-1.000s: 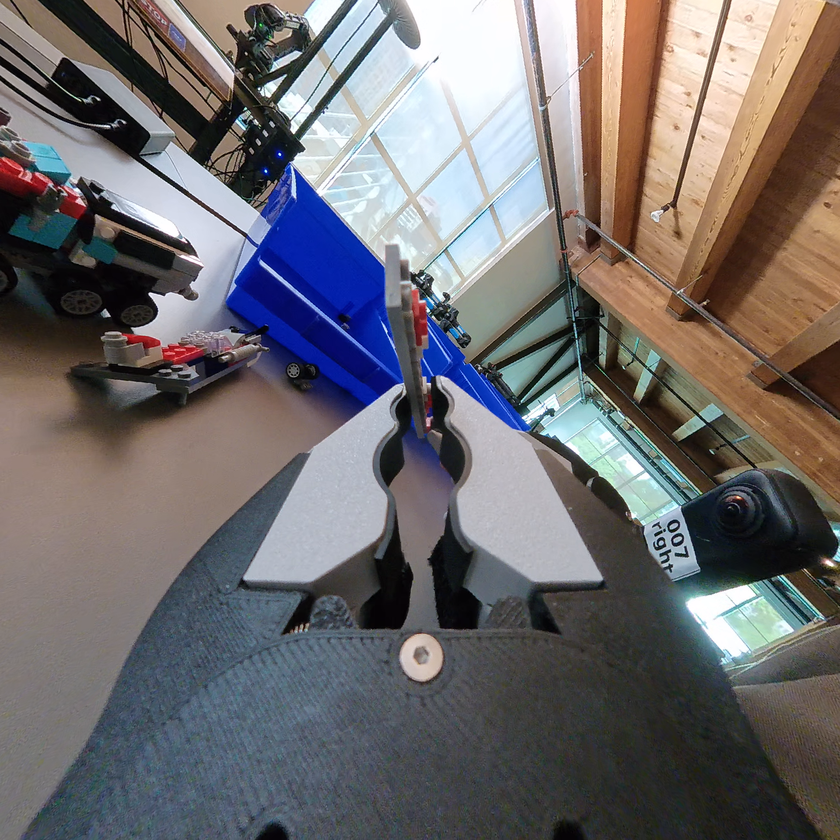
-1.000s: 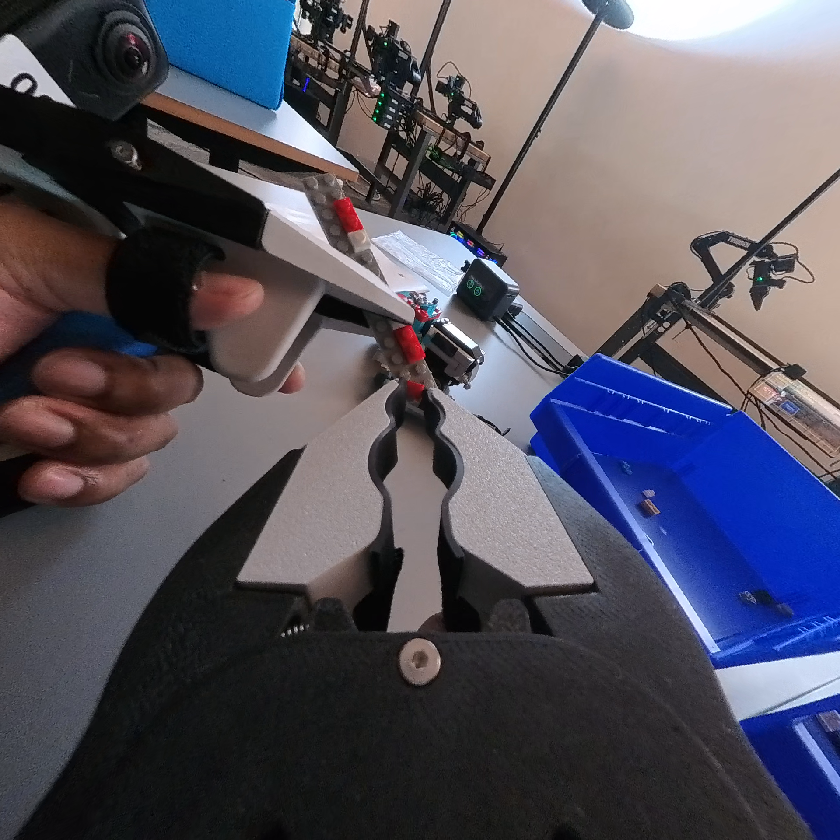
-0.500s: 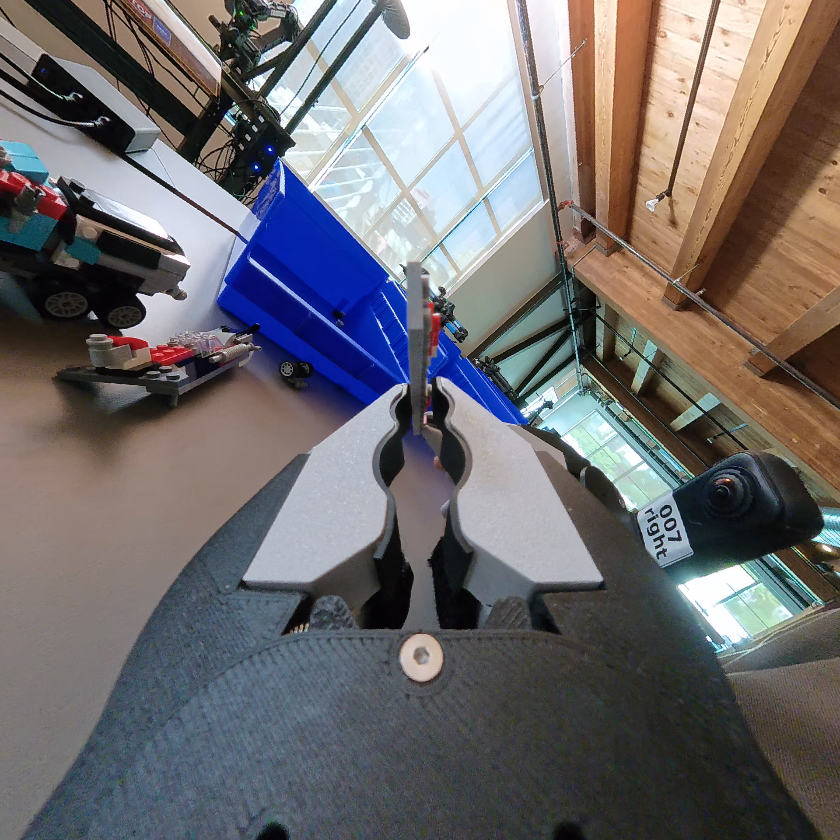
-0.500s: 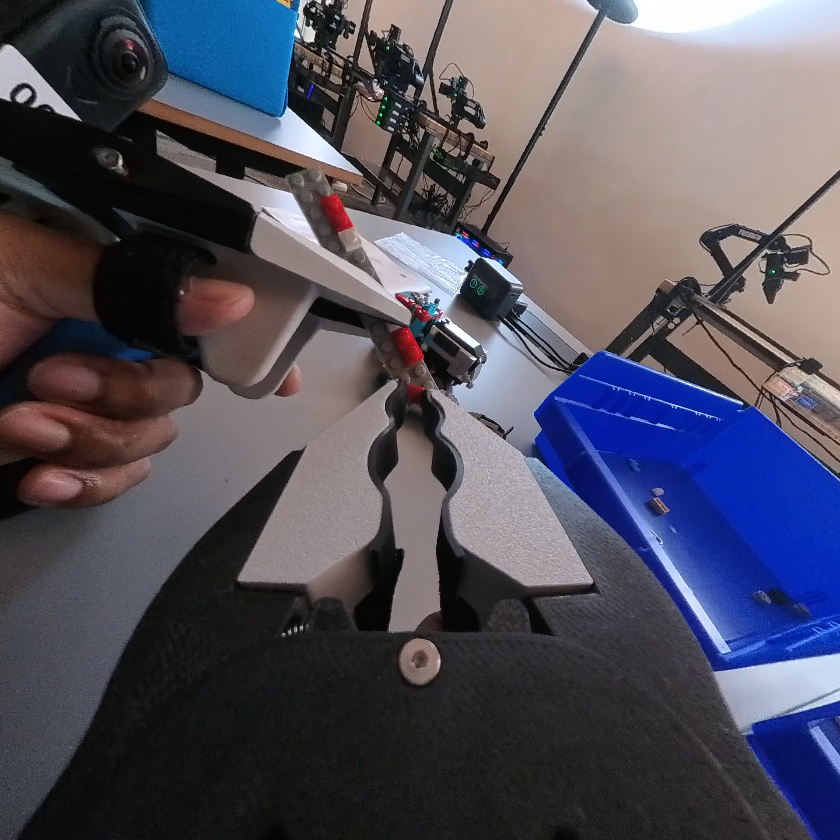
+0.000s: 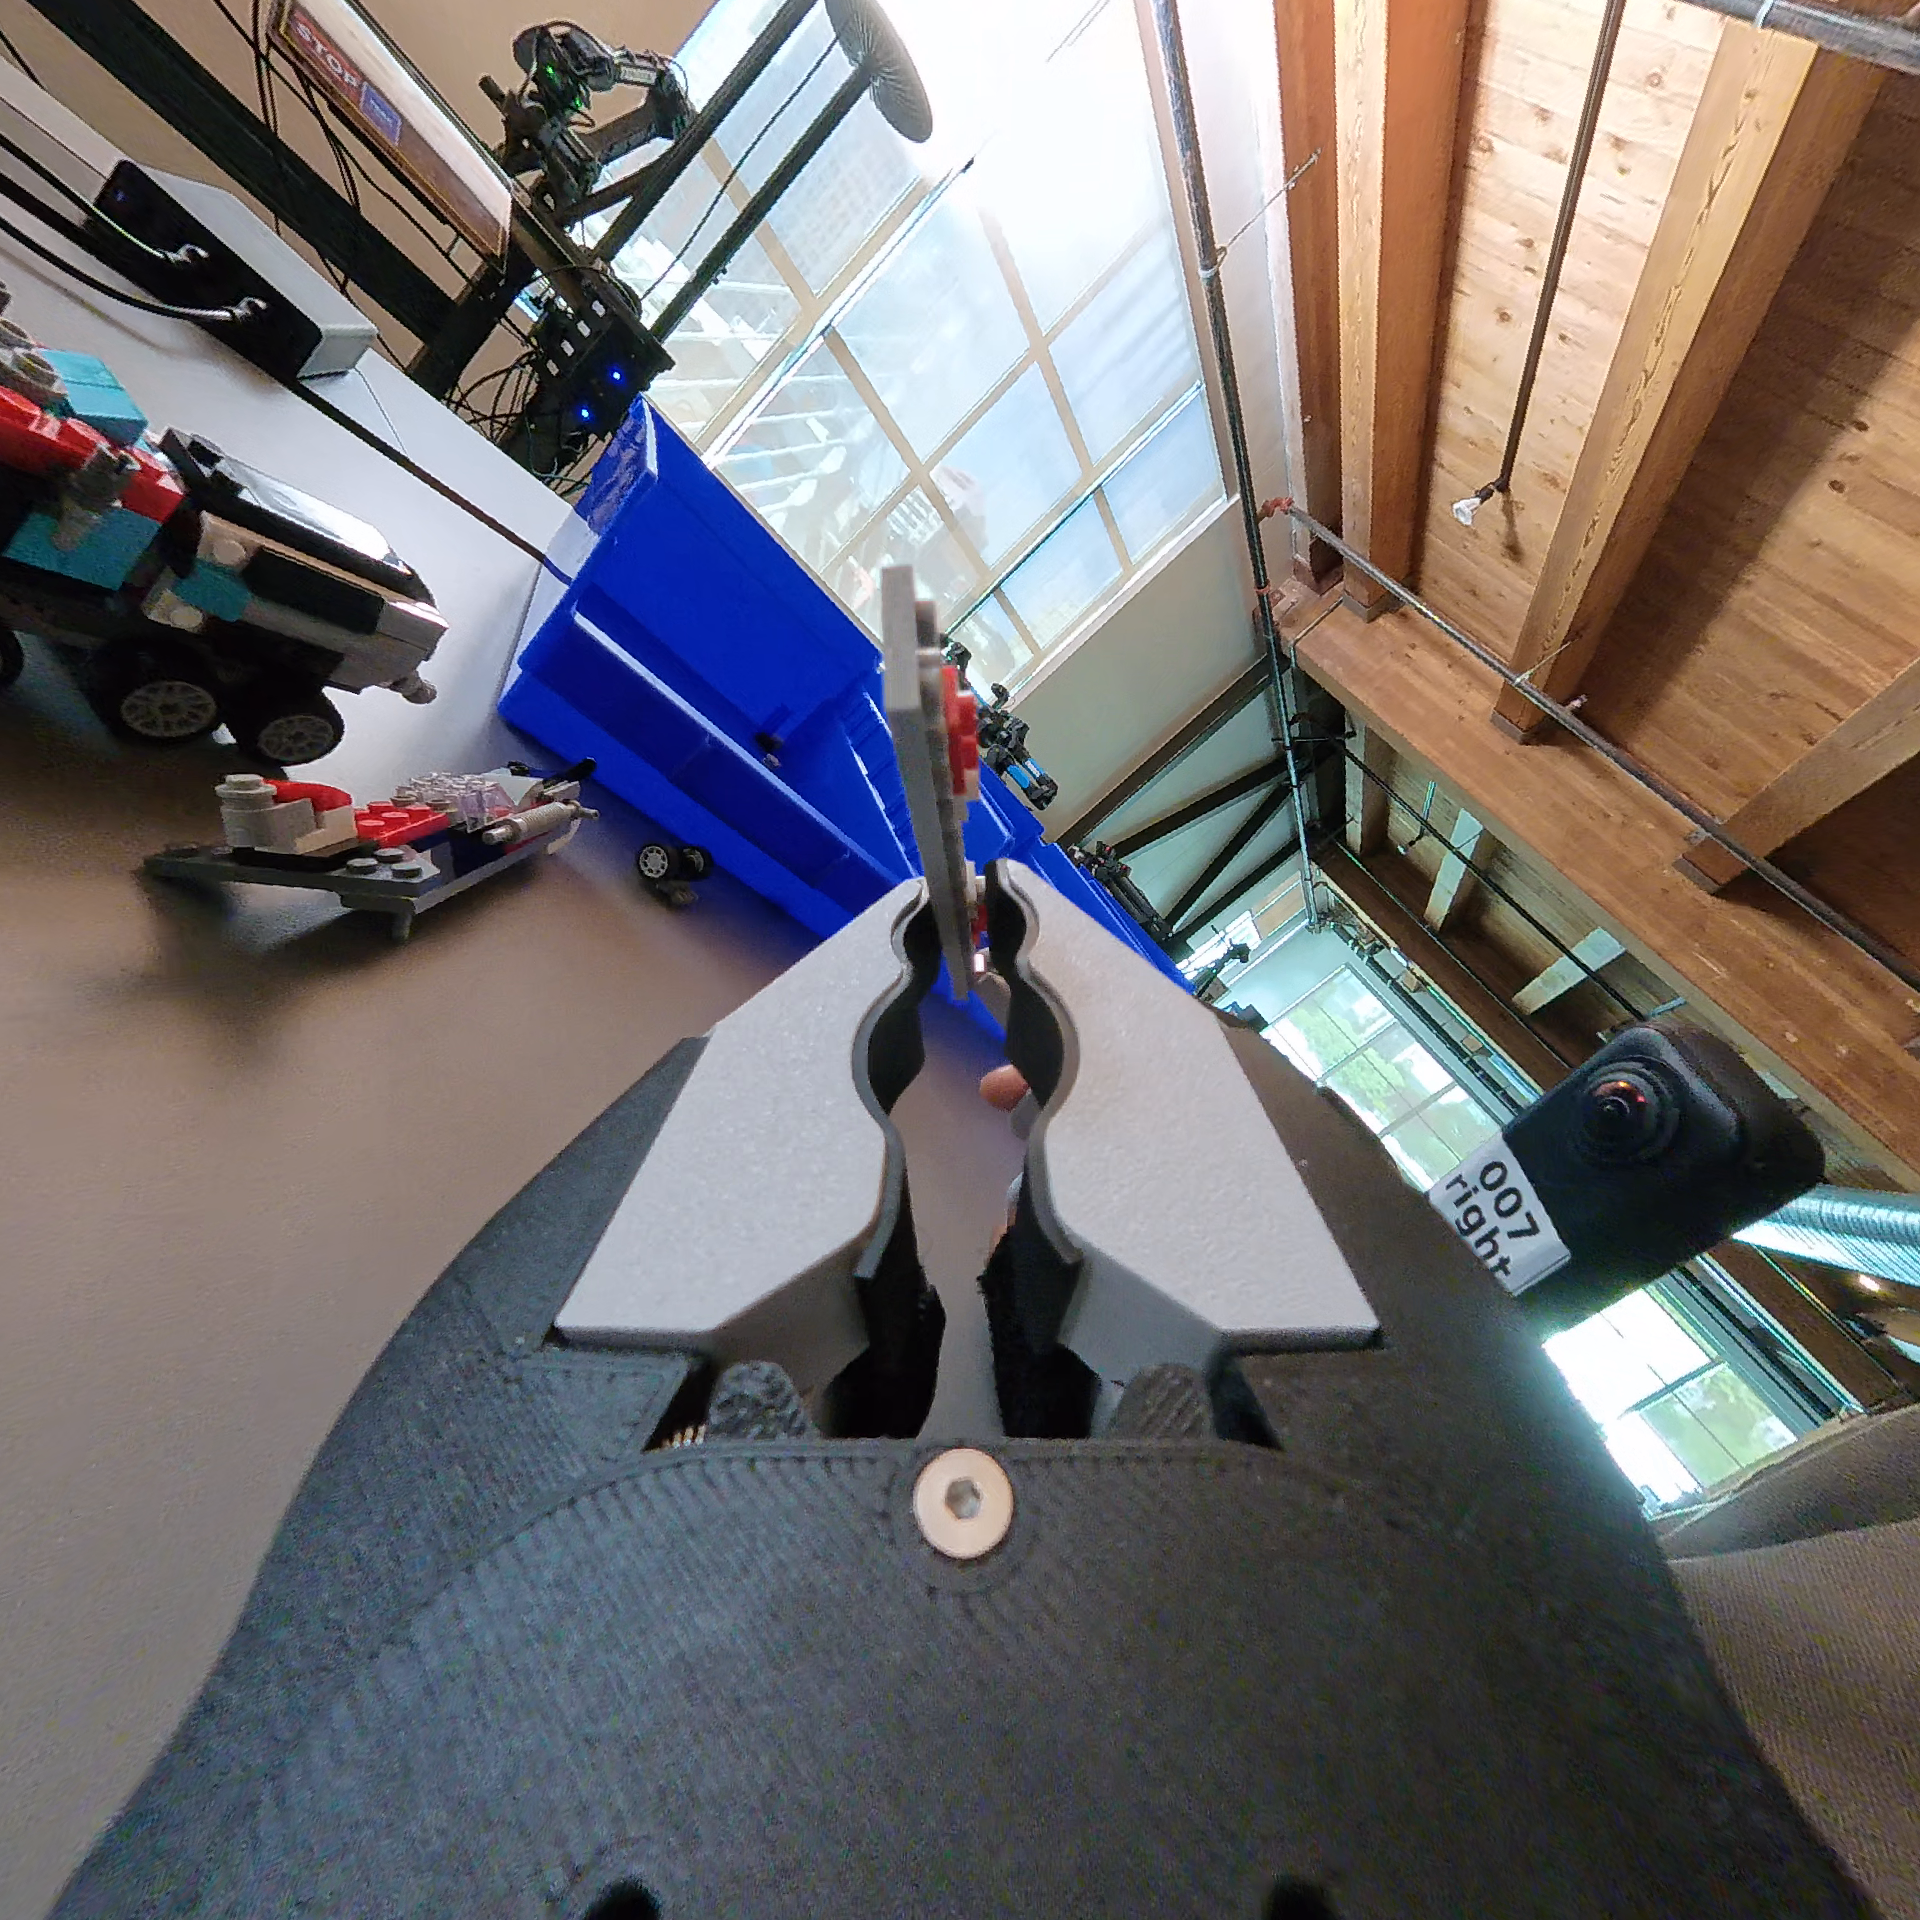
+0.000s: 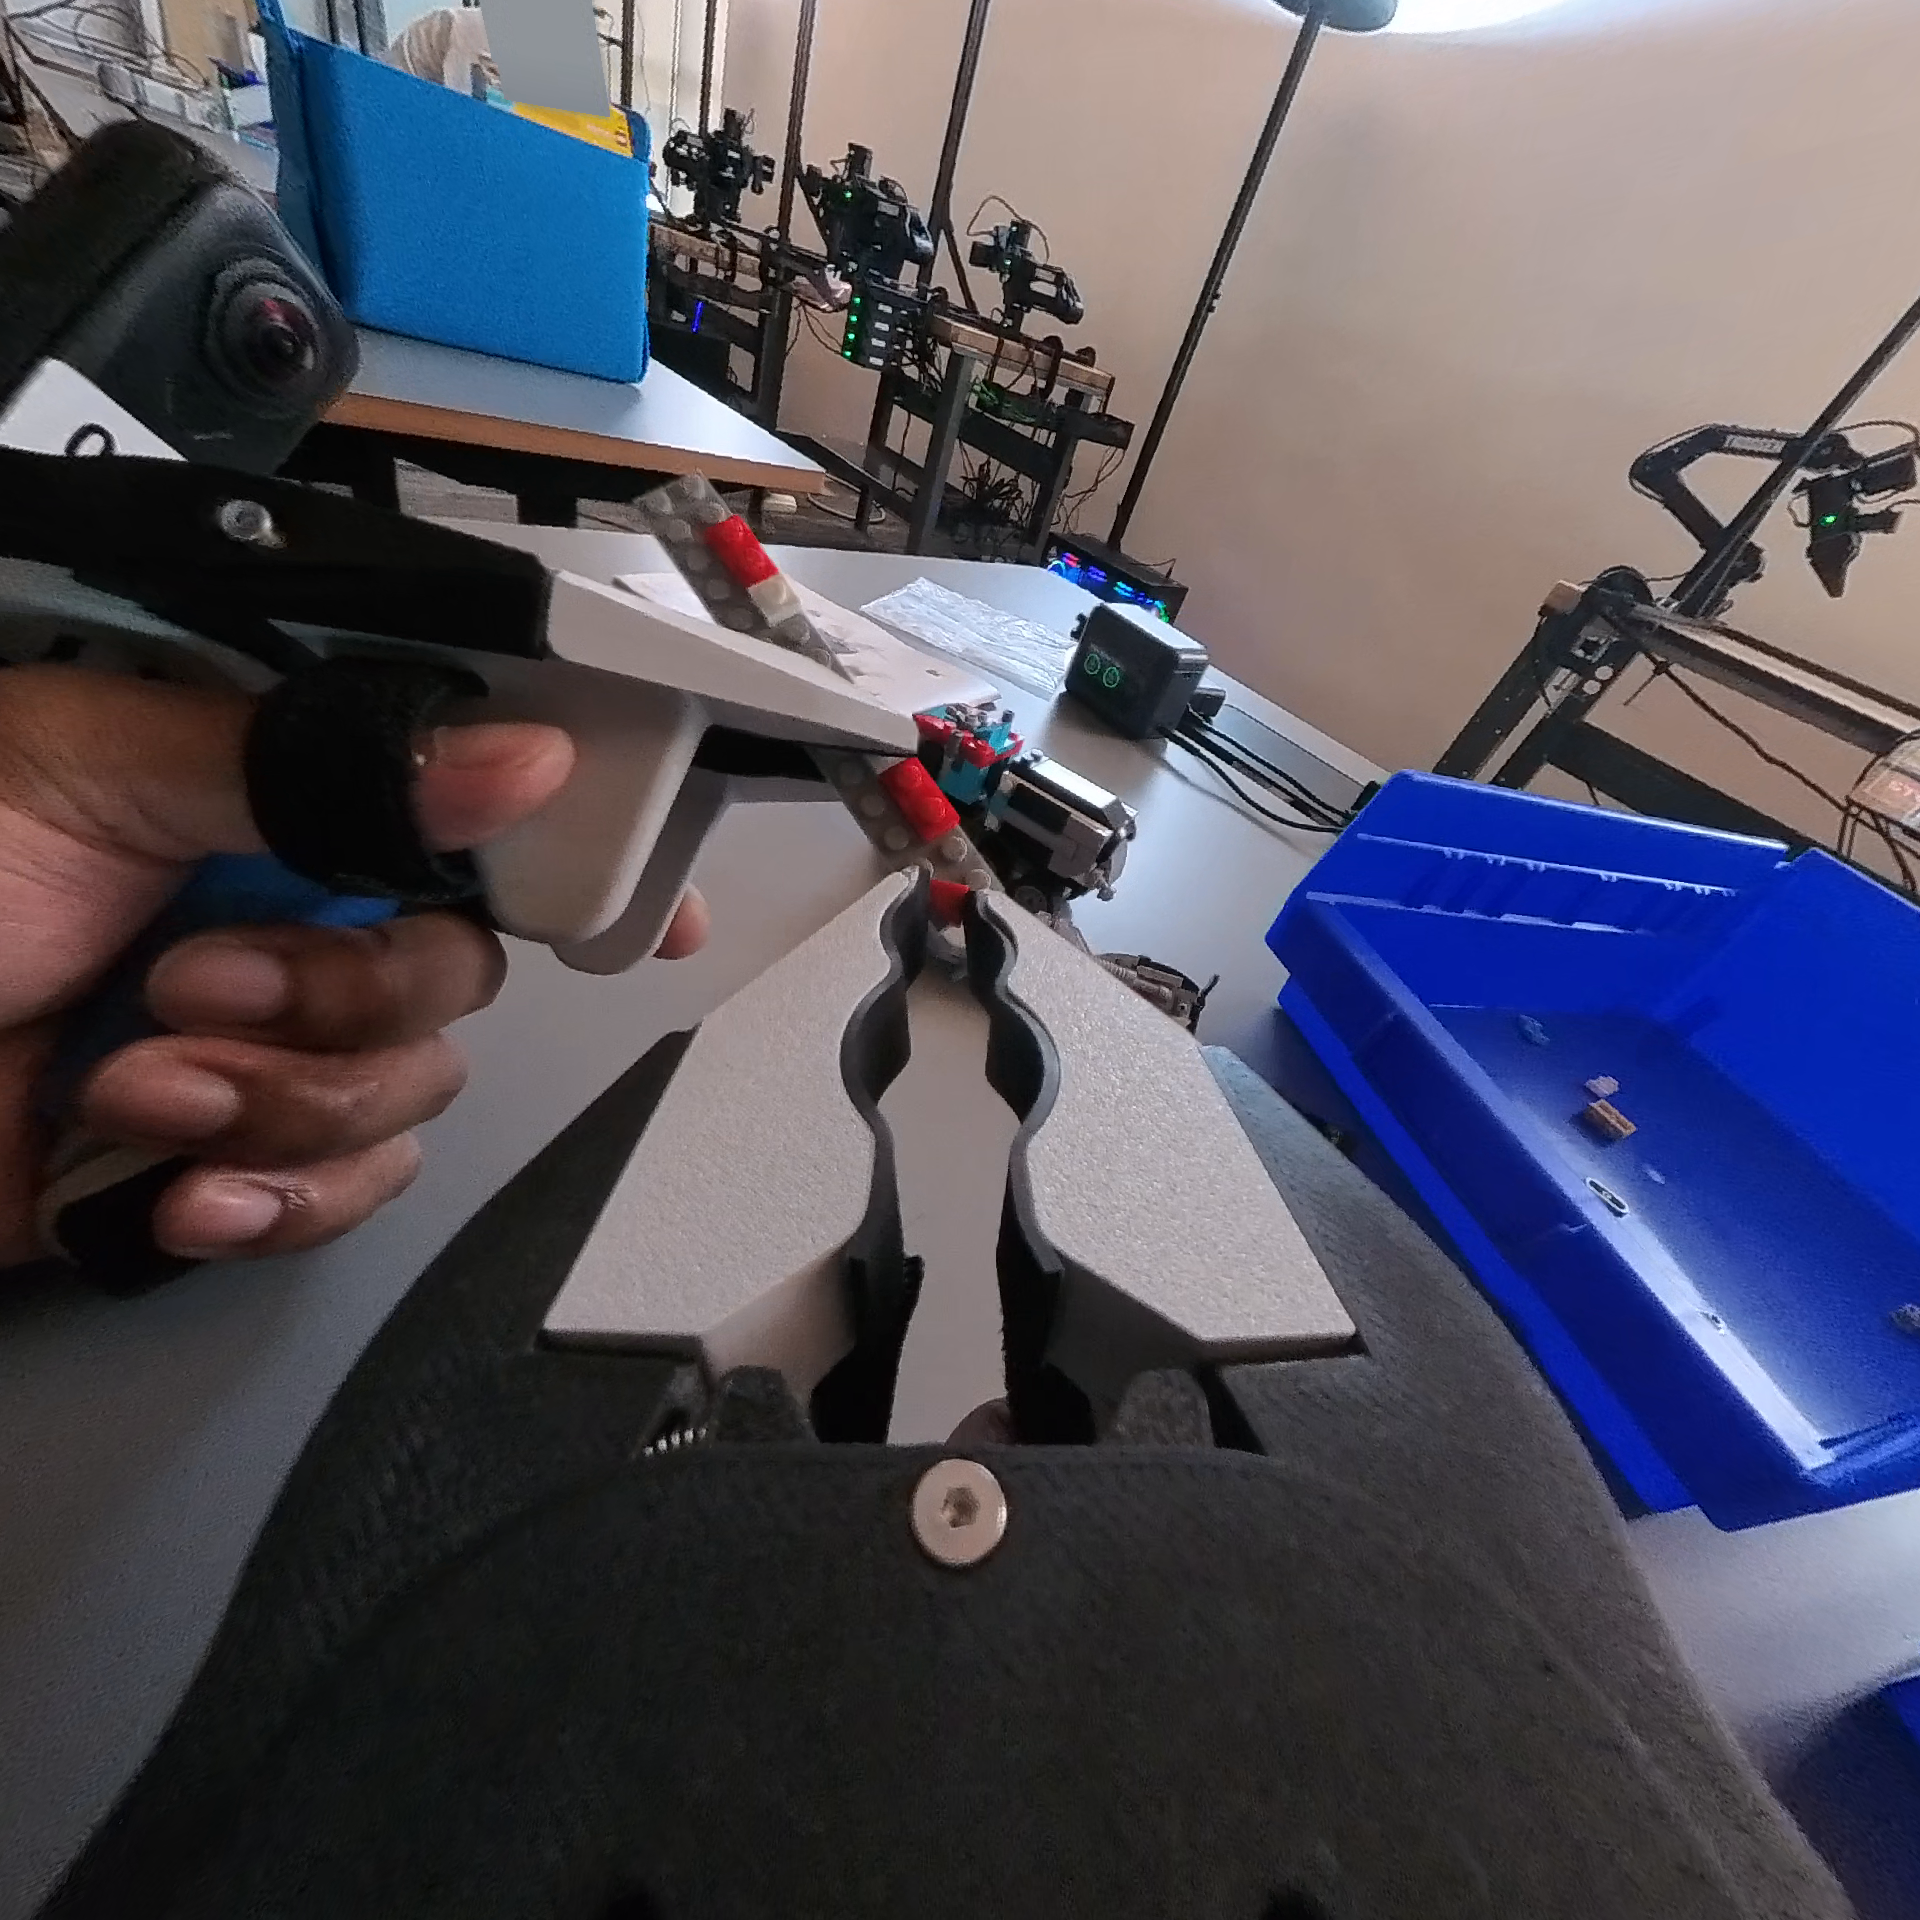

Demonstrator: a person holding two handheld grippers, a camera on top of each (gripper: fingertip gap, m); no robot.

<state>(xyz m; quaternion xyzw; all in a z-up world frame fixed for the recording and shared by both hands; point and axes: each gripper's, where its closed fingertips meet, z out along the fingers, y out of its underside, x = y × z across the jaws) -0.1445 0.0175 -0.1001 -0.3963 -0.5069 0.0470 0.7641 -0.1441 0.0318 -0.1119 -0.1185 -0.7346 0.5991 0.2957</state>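
left gripper point(image 5: 961, 894) jaws clamped the grey studded plate point(image 5: 920, 769) edge-on as a steady base, while right gripper point(image 6: 940, 909) jaws pinched a small red piece point(image 6: 943, 900) just under the plate's lower end.

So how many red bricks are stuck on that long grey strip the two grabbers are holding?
3 show on the grey strip: one near its top end, one just below the left gripper's fingers, one at the right gripper's tips. Others may be hidden.

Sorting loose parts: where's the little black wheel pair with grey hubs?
In the left wrist view, the wheel pair lies on the grey table, between the blue plastic bin and a small brick assembly.
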